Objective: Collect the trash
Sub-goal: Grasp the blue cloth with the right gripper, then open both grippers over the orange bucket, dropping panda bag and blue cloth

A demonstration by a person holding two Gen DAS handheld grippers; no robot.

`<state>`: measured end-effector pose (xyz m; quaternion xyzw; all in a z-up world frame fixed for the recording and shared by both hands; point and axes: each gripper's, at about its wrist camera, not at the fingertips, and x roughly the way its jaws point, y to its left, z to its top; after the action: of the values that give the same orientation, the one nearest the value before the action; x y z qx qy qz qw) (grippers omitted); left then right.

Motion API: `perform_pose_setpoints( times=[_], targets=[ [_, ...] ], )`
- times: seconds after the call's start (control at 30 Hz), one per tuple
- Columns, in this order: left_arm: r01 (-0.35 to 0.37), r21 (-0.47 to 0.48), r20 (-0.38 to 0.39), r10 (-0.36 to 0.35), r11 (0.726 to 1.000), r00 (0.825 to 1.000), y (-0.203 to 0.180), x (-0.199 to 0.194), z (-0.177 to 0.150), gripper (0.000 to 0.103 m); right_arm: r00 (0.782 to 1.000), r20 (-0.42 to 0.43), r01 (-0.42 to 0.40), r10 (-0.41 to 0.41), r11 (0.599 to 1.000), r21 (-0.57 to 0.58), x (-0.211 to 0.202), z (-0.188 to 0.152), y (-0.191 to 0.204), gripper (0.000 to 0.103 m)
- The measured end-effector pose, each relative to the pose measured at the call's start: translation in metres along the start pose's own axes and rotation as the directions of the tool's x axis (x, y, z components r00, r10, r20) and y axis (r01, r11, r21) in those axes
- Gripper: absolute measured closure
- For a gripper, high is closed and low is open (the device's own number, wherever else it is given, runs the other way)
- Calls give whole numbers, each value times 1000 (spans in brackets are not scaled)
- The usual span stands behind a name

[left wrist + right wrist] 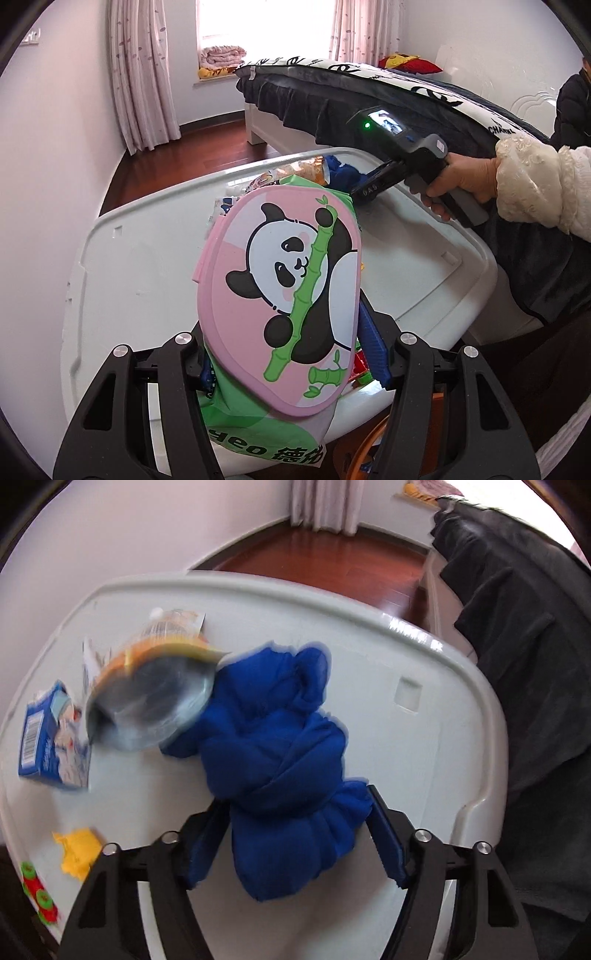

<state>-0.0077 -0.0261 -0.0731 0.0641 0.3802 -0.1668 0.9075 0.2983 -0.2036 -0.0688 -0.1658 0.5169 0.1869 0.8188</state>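
My left gripper [291, 362] is shut on a green wet-wipes pack [258, 424] whose pink lid bears a panda; it is held tilted above the white plastic lid [140, 277]. In the right wrist view a crumpled blue cloth [280, 746] lies on the white lid [424, 738]. My right gripper [295, 801] points steeply down with both pads pressed into the cloth's lower bunch. An open orange snack bag [155, 701] with a silver inside lies against the cloth's left side. A torn blue carton [48, 746] lies further left. The left wrist view shows the right gripper's body [406, 147] in a hand.
A yellow piece [77, 853] and red-and-green bits [37, 897] sit at the lid's near left edge. A bed with a dark skirt [517, 627] stands close on the right. Red-brown wood floor [332, 557] and curtains lie beyond. A person's cream sleeve [535, 184] reaches in.
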Motion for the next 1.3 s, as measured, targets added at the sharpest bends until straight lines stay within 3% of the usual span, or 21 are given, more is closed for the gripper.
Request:
perform_pose_setpoints(
  times=[0.03, 0.07, 0.13, 0.2, 0.5, 0.7, 0.87, 1.0, 1.13, 1.3],
  targets=[
    [-2, -5, -1, 2, 1000, 1000, 1, 0, 1, 44, 1000, -12, -22, 22, 999, 29, -2, 1, -4, 65],
    [4, -13, -2, -4, 1000, 1000, 4, 0, 1, 44, 998, -32, -45, 47, 997, 61, -4, -1, -8, 65],
    [-15, -19, 3, 15, 1000, 1000, 7, -2, 1, 44, 999, -42, 8, -6, 999, 49, -13, -11, -7, 65],
    [-12, -27, 7, 12, 1000, 1000, 9, -4, -1, 44, 998, -57, 8, -4, 997, 76, -25, -29, -11, 65],
    [-22, 2, 27, 22, 1000, 999, -6, -25, -8, 44, 1000, -6, 7, -6, 985, 174, -96, -108, 5, 64],
    [-14, -40, 12, 15, 999, 1000, -20, -42, -28, 44, 999, 48, 5, -15, 976, 218, -147, -164, 56, 64],
    [24, -100, -27, -27, 995, 999, -42, -57, -56, 44, 995, 96, -66, 41, 959, 277, -183, -226, 104, 63],
    [9, -120, -99, -21, 993, 995, -69, -64, -88, 44, 996, 39, -83, 76, 964, 253, -190, -266, 144, 62],
    [12, -159, -224, -48, 987, 973, -92, -61, -127, 44, 993, -73, -81, 97, 977, 198, -176, -300, 172, 62],
    [4, -181, -400, -77, 983, 913, -110, -33, -166, 44, 963, -246, -64, 107, 982, 177, -137, -345, 194, 62]
  ],
)
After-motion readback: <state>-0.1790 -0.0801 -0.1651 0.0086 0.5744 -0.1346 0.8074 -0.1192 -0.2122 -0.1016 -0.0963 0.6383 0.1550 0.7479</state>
